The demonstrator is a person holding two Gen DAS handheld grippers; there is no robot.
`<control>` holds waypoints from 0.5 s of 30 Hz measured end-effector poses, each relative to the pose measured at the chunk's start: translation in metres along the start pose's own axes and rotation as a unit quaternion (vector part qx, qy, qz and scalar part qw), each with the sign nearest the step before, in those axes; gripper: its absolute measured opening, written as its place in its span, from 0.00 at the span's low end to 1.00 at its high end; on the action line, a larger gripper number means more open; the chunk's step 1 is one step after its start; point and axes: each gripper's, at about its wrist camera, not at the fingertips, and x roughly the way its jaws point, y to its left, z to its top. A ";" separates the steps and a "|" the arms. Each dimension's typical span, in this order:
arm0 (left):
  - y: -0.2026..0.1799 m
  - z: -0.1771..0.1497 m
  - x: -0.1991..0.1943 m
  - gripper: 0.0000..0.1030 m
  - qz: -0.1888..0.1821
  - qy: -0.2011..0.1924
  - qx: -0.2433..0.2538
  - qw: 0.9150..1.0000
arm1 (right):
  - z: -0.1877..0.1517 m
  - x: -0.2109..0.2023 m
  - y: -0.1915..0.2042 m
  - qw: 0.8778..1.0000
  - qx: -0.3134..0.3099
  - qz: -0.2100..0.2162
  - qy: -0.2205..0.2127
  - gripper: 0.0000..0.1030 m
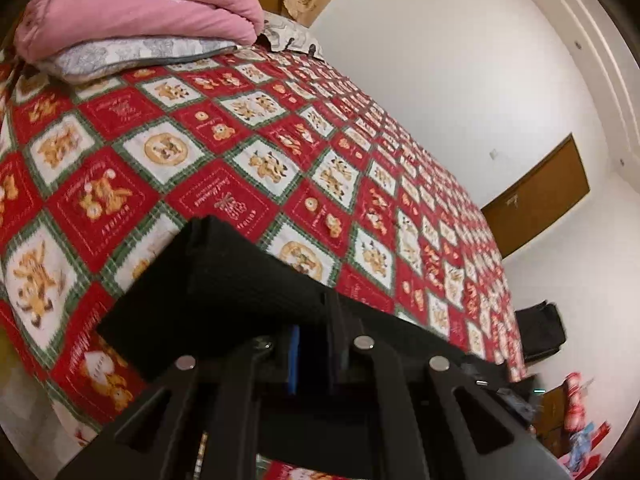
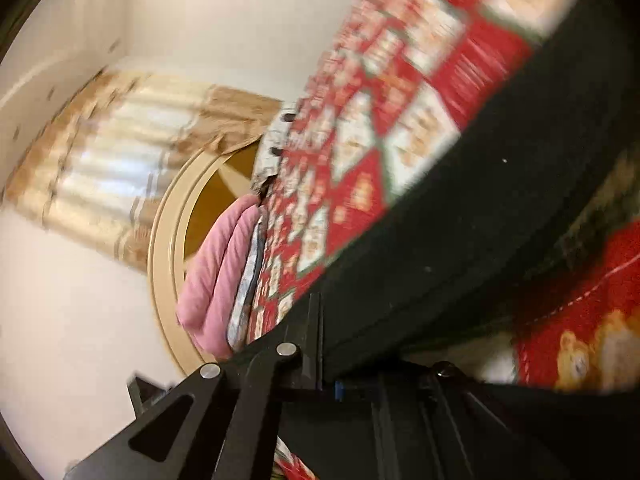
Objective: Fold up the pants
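Pants of black, ribbed-looking fabric (image 1: 224,280) fill the lower middle of the left wrist view, folded over into a thick flat wad that stands up off the bed. The left gripper (image 1: 316,344) has its black jaws drawn tight together on an edge of that cloth, with a strip of blue pad showing between them. Beneath and beyond lies a red, white and green quilted bedspread (image 1: 280,140) printed with bears in diamond patches, running away to a white wall and a brown wooden door (image 1: 536,196). At the head of the bed a pink folded blanket (image 1: 140,4) sits on top of a grey patterned pillow (image 1: 132,54).

In the right wrist view, which is tilted and badly blurred, the same black cloth (image 2: 460,240) stretches as a broad band from the right gripper (image 2: 326,372) up toward the upper right, across the bedspread. This gripper's jaws are closed as well, and the cloth seems to be pinched between them, though blur makes the contact hard to confirm. A cream and tan curtain (image 2: 120,152) hangs on the far wall.
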 end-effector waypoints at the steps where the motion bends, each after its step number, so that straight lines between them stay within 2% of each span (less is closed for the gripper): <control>1: 0.001 0.001 -0.001 0.10 0.005 0.000 0.005 1.000 | -0.004 -0.008 0.017 0.999 -0.035 -0.005 -0.001 0.03; 4: 0.005 0.001 -0.006 0.10 0.023 0.007 0.027 0.999 | -0.025 -0.028 0.053 0.993 -0.114 -0.023 0.011 0.03; 7: 0.012 -0.006 -0.009 0.10 0.053 0.017 0.049 0.997 | -0.057 -0.035 0.063 0.985 -0.159 -0.043 0.047 0.03; 10: 0.022 -0.016 -0.008 0.10 0.080 0.026 0.062 0.995 | -0.085 -0.029 0.051 0.980 -0.168 -0.074 0.080 0.03; 12: 0.033 -0.024 -0.003 0.10 0.092 0.039 0.061 0.993 | -0.101 -0.023 0.032 0.980 -0.148 -0.085 0.100 0.03; 15: 0.047 -0.036 0.008 0.10 0.108 0.054 0.068 0.990 | -0.112 -0.014 0.015 0.978 -0.143 -0.101 0.110 0.03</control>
